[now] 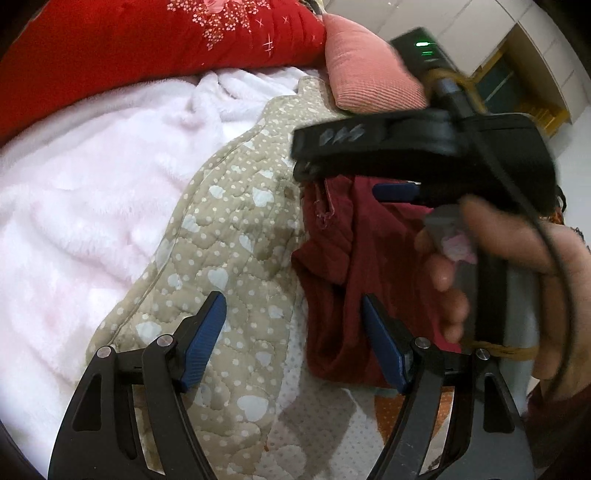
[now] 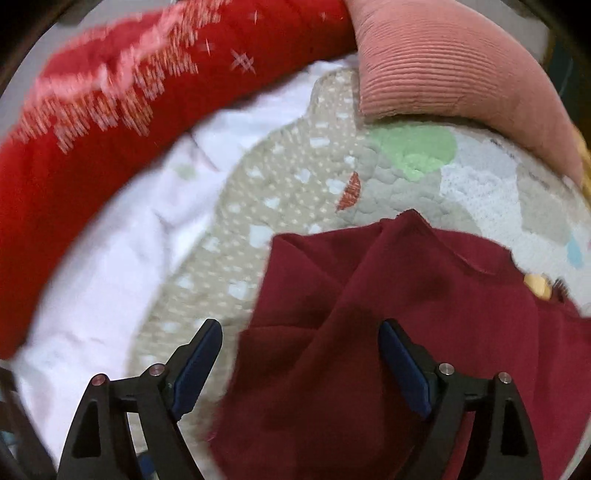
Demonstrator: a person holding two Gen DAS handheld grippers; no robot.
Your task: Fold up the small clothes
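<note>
A dark red small garment [image 1: 343, 266] lies rumpled on a beige quilted mat with white hearts [image 1: 229, 258]. My left gripper [image 1: 293, 321] is open, its blue pads [image 1: 205, 339] apart, low over the mat's edge and the garment's left side. In the left wrist view my right gripper [image 1: 347, 177] hovers over the garment's far end, held by a hand [image 1: 517, 280]; its jaws stand apart. In the right wrist view the right gripper [image 2: 299, 354] is open just above the garment [image 2: 388, 325], which is bunched between its fingers without being gripped.
A fluffy white-pink blanket [image 1: 92, 206] lies left of the mat. A red flowered quilt [image 1: 147, 44] and a pink ribbed pillow [image 1: 369, 74] lie along the far side. The mat [image 2: 424, 177] has coloured patches in the right wrist view. White cupboards [image 1: 480, 33] stand beyond.
</note>
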